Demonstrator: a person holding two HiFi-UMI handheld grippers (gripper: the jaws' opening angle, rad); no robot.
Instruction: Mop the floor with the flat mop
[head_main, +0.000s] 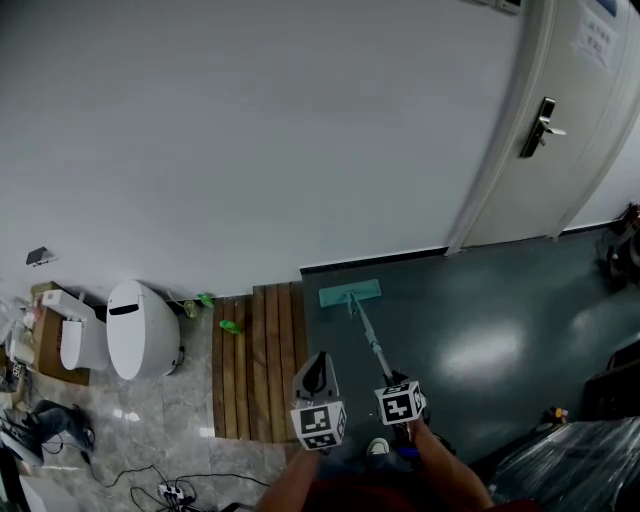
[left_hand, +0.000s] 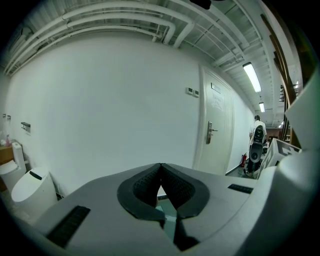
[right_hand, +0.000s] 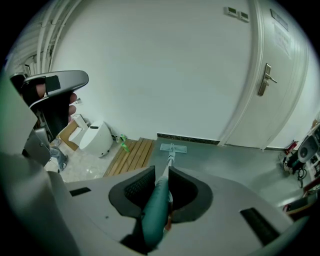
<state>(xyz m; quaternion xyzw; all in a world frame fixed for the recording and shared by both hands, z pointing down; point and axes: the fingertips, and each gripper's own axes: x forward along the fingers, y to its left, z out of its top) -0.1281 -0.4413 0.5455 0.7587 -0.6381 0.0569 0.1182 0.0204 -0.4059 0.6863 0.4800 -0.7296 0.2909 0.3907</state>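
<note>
The flat mop (head_main: 367, 333) has a thin pale shaft, a teal grip and a flat rectangular teal head (head_main: 350, 293) that lies flat on the dark floor (head_main: 480, 330) at the foot of the wall (head_main: 250, 130), just beside the wooden slats (head_main: 262, 360) at its 9 o'clock. In the head view its long axis runs from 5 o'clock at the grip to 11 o'clock at the head. The right gripper (right_hand: 161, 175) is clamped on the teal grip, while the left gripper (left_hand: 161, 167) has its jaws pressed together on nothing.

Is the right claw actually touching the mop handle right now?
Touching. The right gripper view shows the teal mop handle running between the two pads of the right claw, pressed against both with no gap.
</note>
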